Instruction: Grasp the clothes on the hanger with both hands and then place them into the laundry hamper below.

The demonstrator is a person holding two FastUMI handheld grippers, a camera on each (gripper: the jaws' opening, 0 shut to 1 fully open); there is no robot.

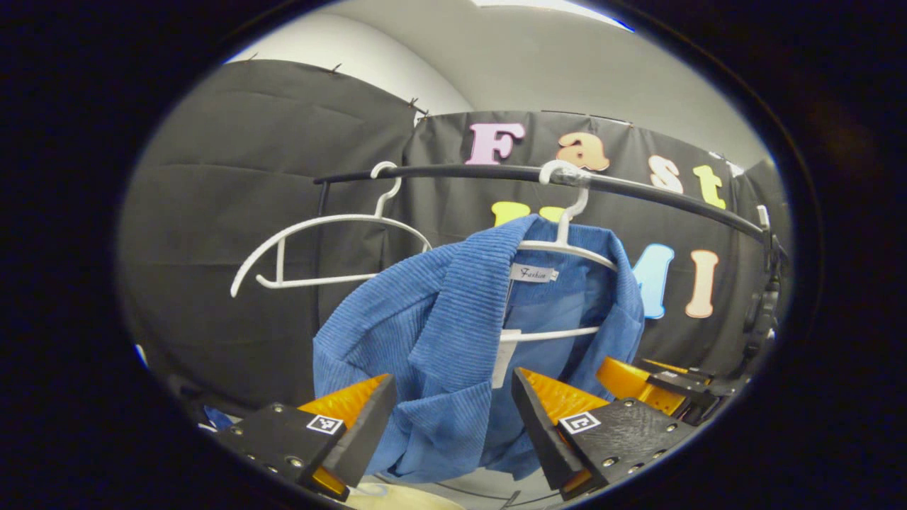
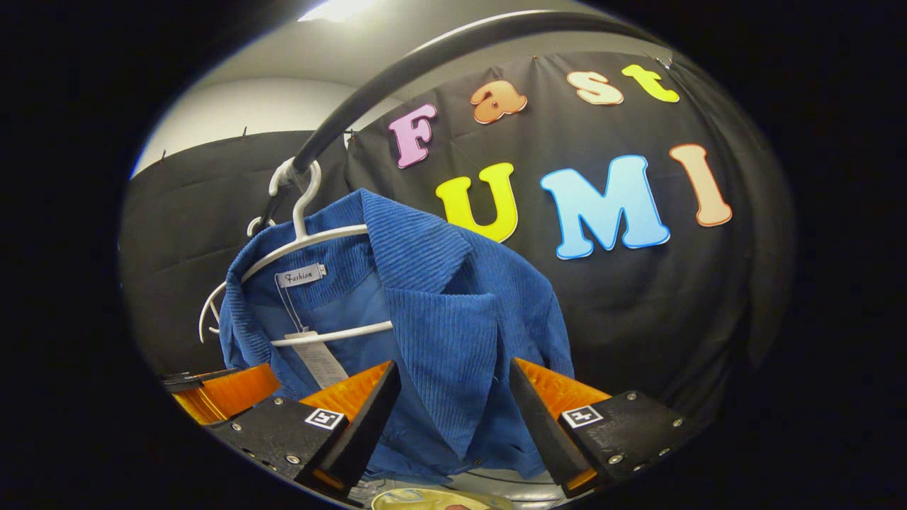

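- Jacket [image 1: 432, 333] hangs on a white hanger [image 1: 567, 244] from the rail [image 1: 638, 185], straight ahead of both tongs, its long axis running downward.
- Left gripper [image 1: 453, 418] stands open, one front panel between its fingers, not pinched.
- Right gripper [image 2: 453, 418] stands open too, the lapel fold in its gap.
- Both look about equally near; the hamper [image 2: 425, 499] seems to lie below them.

Black cloth wall [image 1: 234, 212] w/ pale ceiling [image 1: 567, 64], light [image 2: 340, 8] overhead.
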